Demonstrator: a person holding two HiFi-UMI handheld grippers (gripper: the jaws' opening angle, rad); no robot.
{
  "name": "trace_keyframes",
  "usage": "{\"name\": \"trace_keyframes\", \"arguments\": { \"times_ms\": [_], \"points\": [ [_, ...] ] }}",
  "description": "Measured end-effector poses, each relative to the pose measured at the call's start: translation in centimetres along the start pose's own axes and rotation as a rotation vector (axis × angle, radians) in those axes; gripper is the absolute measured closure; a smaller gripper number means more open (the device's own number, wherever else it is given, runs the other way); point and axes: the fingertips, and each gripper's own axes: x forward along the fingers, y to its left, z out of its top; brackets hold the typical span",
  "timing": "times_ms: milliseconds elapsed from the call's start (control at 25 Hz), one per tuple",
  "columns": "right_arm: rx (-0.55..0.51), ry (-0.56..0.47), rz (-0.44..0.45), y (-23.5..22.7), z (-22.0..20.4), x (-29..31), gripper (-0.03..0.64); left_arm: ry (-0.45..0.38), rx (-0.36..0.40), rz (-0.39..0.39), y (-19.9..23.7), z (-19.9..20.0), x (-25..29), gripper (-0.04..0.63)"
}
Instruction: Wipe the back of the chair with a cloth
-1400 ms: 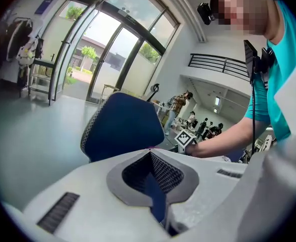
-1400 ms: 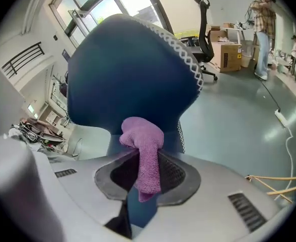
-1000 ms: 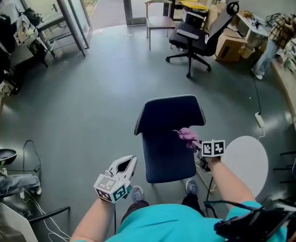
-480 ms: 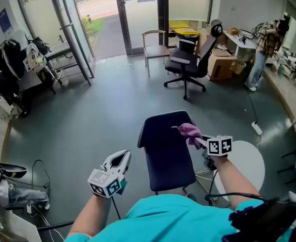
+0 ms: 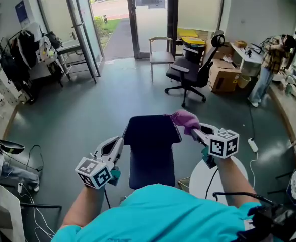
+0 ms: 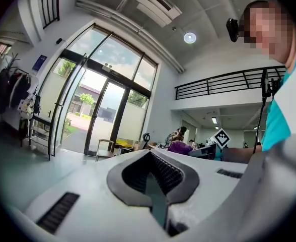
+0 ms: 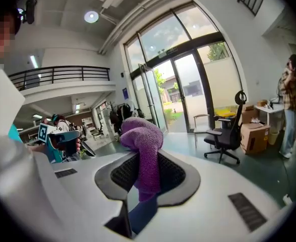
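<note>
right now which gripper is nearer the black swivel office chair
Right. The right gripper, gripping a purple towelling cloth, is forward, toward the black swivel office chair; the left gripper sits farther back and left of it.

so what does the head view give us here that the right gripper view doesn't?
Head view only: the whole blue chair and the white round table beside it. Right gripper view only: the balcony railing, the ceiling light, and a close look at the jaws' grip. Both: the purple cloth clamped in the right tool, the black office chair and the glass doors.
</note>
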Motion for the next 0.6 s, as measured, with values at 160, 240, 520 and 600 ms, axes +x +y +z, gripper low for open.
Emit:
{"name": "trace_keyframes", "arguments": {
  "times_ms": [160, 240, 520, 600],
  "points": [
    [-0.035, -0.05, 0.047, 0.9, 1.5, -2.3, 0.529, -0.04, -0.004, -0.027, -3.6, 1.7, 1.2, 0.6],
    [-0.044, -0.084, 0.053, 2.1, 2.1, -2.6, 0.529, -0.05, 0.009, -0.051, -3.8, 2.6, 0.9, 0.6],
    [-0.056, -0.211, -0.006, 5.3, 4.8, -3.0, 0.529, -0.053, 0.107, -0.12, -2.0, 6.1, -0.2, 0.6],
    [-0.066, -0.208, -0.021, 5.4, 4.6, -2.8, 0.529, -0.061, 0.096, -0.127, -1.7, 6.3, -0.2, 0.6]
  ]
}}
